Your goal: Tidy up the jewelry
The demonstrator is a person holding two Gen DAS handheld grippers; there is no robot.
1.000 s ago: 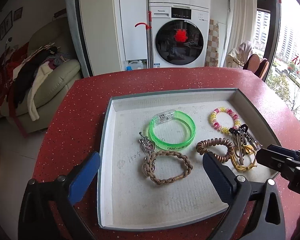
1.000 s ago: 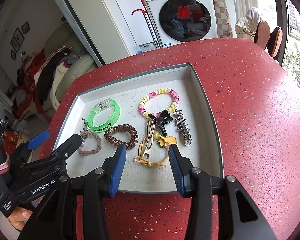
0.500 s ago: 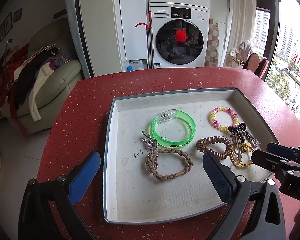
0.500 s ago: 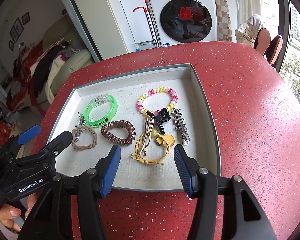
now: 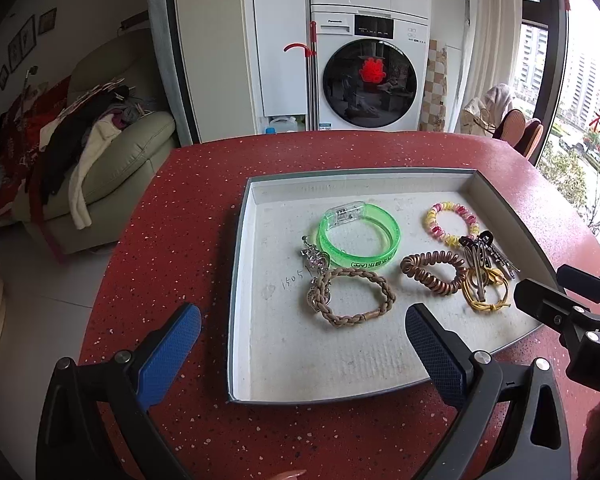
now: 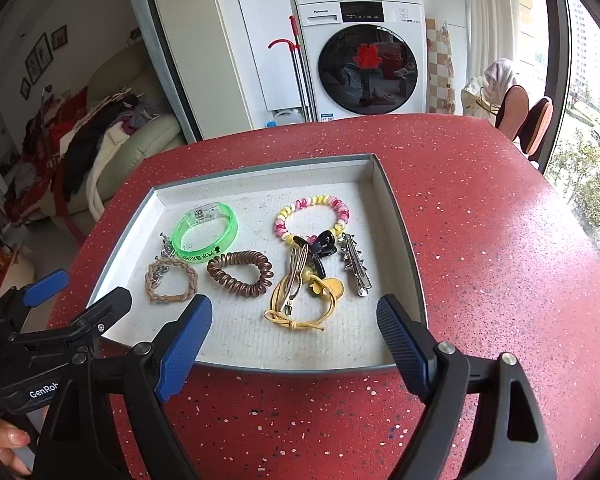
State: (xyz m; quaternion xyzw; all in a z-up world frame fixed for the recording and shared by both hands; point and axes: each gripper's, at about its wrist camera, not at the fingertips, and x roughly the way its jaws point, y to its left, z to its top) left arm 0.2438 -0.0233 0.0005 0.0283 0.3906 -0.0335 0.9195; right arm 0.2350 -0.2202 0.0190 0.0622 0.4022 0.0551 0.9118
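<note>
**Tray on the table, jewelry laid out inside**

A shallow tray [image 6: 400, 236] sits on the round table [image 6: 500, 280]. In it, at the far left lies a bangle [image 6: 205, 233], with a charm [image 6: 165, 246] touching its left side and a braided bracelet [image 6: 171, 280] just before it. A coiled hair tie [image 6: 240, 273] lies right of the braided bracelet. Behind and to the right sits a beaded bracelet [image 6: 312, 218]. Before that, a bow clip [image 6: 318, 250] overlaps a cord bracelet [image 6: 300, 304], with a metal hair clip [image 6: 354, 264] just beside them on the right. Behind the table stands a washing machine [image 6: 364, 52]; a sofa [image 6: 132, 148] is off to the left
</note>
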